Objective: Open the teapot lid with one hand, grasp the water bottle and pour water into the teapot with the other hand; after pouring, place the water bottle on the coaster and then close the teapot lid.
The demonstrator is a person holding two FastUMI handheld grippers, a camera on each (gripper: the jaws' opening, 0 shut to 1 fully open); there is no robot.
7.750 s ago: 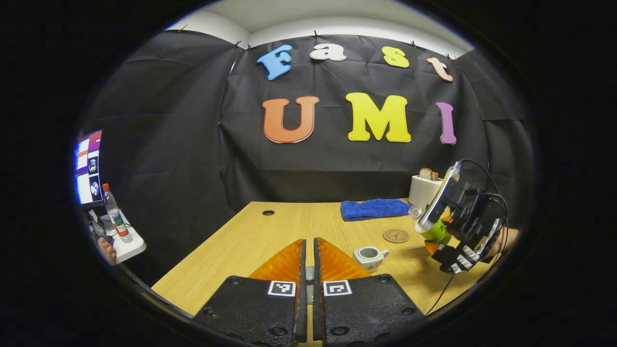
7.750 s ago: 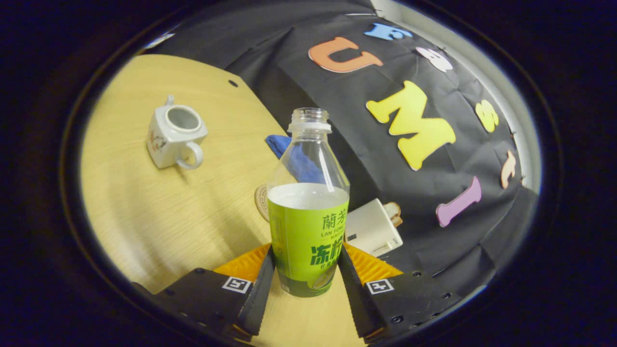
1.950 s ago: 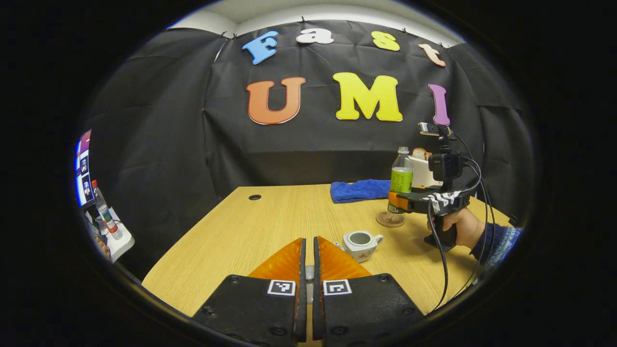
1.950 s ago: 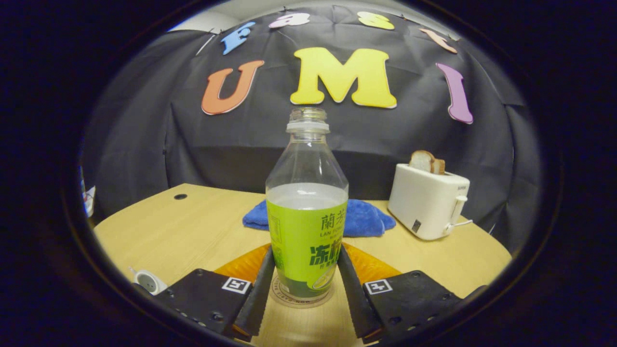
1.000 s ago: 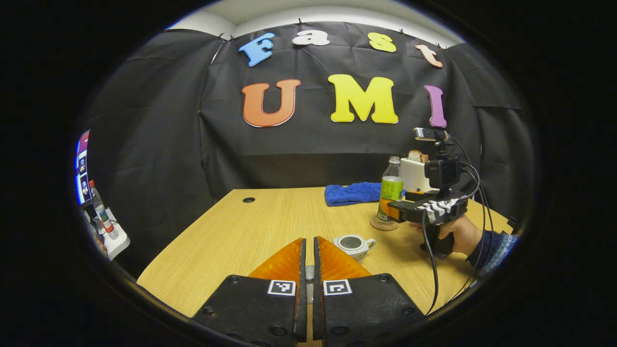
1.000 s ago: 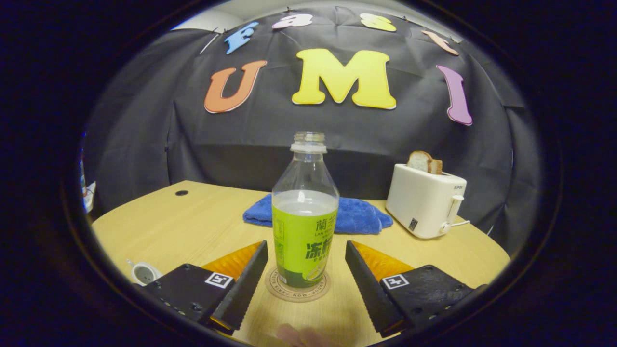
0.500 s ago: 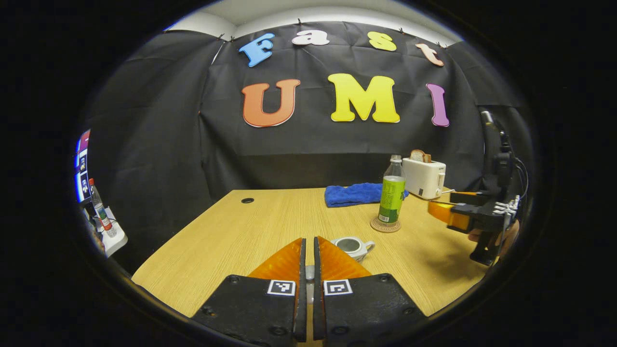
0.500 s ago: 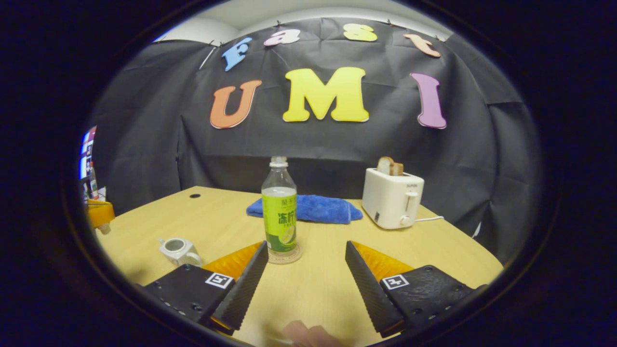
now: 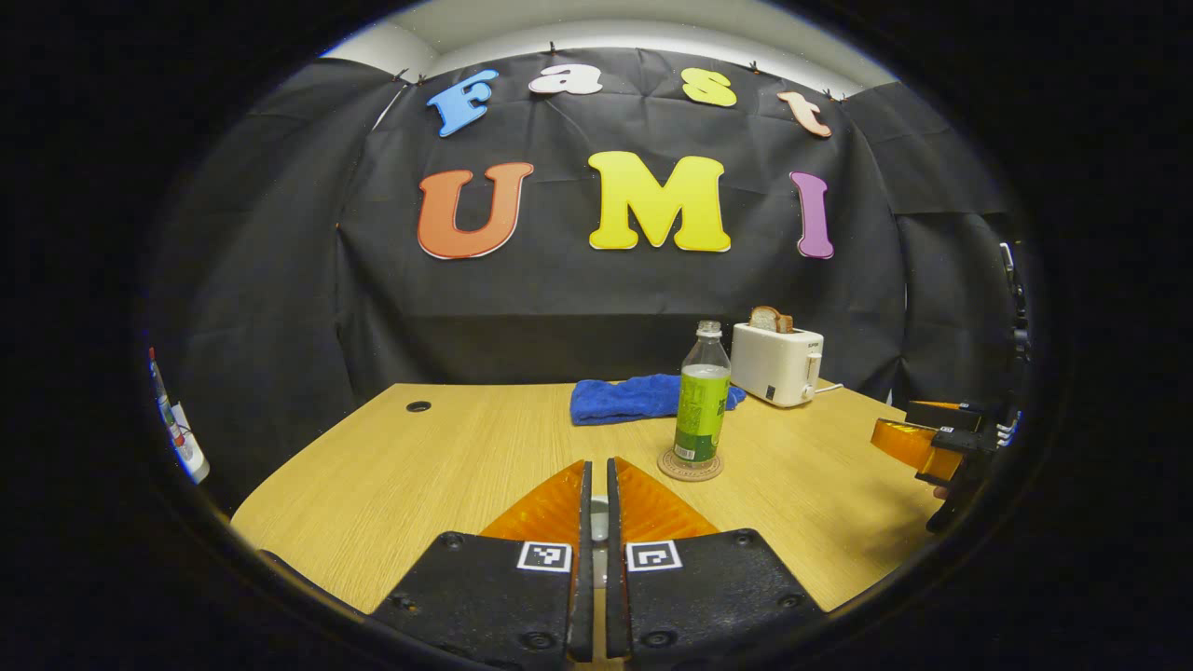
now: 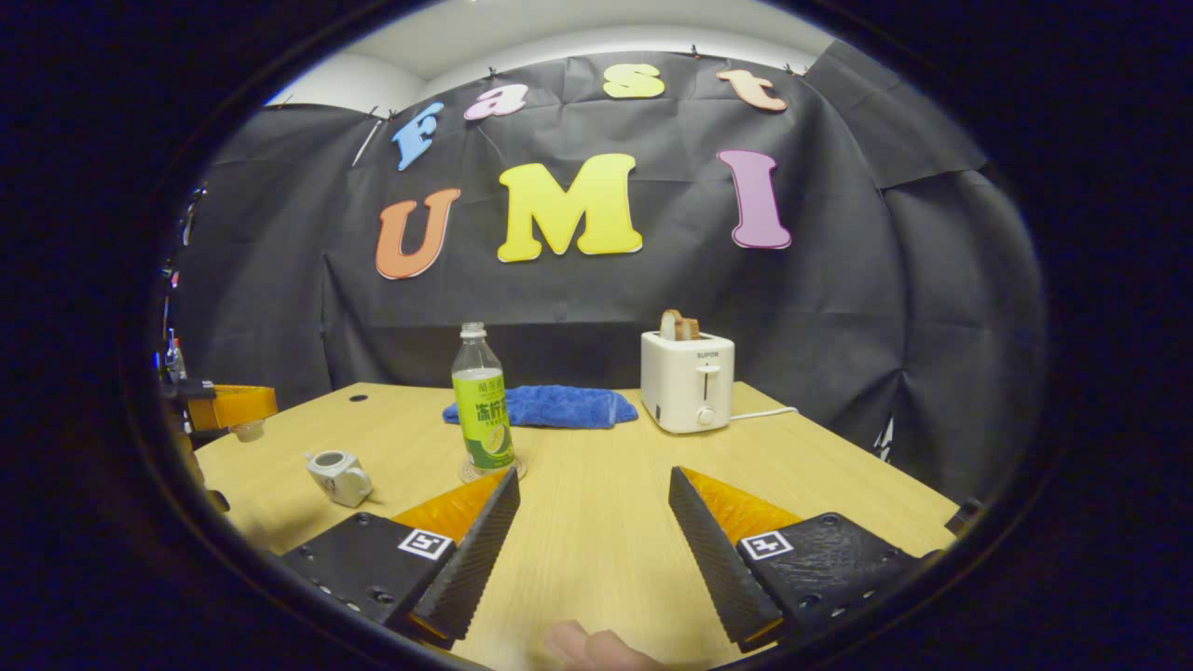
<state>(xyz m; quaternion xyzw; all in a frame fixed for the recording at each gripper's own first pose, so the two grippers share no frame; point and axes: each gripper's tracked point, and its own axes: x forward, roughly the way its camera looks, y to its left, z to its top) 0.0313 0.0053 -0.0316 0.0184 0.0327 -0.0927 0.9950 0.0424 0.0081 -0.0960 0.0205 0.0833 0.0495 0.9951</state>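
water bottle [image 10: 482, 412] upright on coaster [image 9: 690, 465], right claw [image 10: 593, 522] wide apart, empty

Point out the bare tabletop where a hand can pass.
Free: the wide strip between the teapot and the table's cable hole, and the near right corner before the toaster. Crowded: around the water bottle, coaster and blue cloth.

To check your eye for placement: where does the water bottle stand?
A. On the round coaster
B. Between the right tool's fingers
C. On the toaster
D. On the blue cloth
A: the water bottle stands upright on the coaster, apart from the open right tool.
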